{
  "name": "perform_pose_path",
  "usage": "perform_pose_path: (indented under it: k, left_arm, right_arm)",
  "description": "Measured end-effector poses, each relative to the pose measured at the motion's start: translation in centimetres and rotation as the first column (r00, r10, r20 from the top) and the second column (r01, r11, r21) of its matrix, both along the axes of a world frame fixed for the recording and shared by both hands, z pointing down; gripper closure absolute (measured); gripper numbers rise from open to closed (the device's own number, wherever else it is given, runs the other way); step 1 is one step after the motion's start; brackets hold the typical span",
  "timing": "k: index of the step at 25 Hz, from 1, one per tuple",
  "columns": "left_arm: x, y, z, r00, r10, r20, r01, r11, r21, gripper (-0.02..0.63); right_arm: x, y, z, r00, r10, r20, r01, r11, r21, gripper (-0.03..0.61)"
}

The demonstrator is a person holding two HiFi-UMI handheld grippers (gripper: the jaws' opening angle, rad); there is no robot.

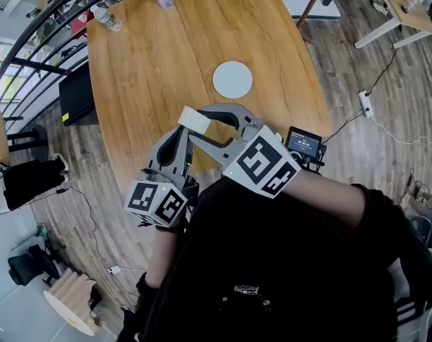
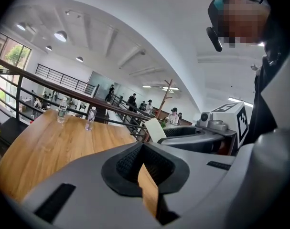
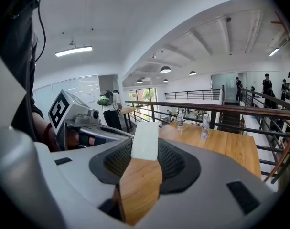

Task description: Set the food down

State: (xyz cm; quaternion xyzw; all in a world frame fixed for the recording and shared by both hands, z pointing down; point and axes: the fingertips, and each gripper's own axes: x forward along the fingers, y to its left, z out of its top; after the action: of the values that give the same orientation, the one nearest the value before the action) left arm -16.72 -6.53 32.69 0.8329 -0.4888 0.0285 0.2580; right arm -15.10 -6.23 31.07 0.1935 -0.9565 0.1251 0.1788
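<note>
The right tongs (image 1: 203, 117) pinch a white block of food (image 3: 145, 140) and hold it up over the wooden surface (image 1: 148, 63). It is near the round white plate (image 1: 232, 79), on the person's side of it. The left tongs (image 2: 144, 148) are closed and empty, a bit farther from the plate.

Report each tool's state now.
Left tool: shut, nothing in it.
Right tool: closed on the white food block.
</note>
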Motion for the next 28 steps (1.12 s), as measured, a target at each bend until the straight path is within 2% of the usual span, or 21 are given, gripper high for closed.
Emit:
perform_pose_path:
  k: [10,16,19,28]
  left_arm:
    - [3.8,-4.6,1.5,0.999,-0.012,0.038,0.015,0.997,-0.076,0.615]
    - [3.1,-4.4,2.3,0.998,0.025,0.060,-0.019,0.994,-0.105,0.615]
    - [2.5,-4.8,2.0,0.998,0.041,0.050,-0.036,0.995,-0.095,0.615]
    - [1.9,-6.2,0.7,0.987,0.158,0.029,-0.156,0.986,-0.054,0.615]
  right_arm:
    - [3.9,-4.7,1.6,0.998,0.029,0.050,-0.025,0.997,-0.074,0.400]
    - [3.3,-4.5,2.4,0.998,0.043,0.046,-0.038,0.994,-0.102,0.400]
    - [2.6,-4.9,2.1,0.998,0.054,0.034,-0.051,0.995,-0.083,0.400]
    - [1.9,-6.1,0.6,0.991,0.130,0.021,-0.128,0.991,-0.047,0.400]
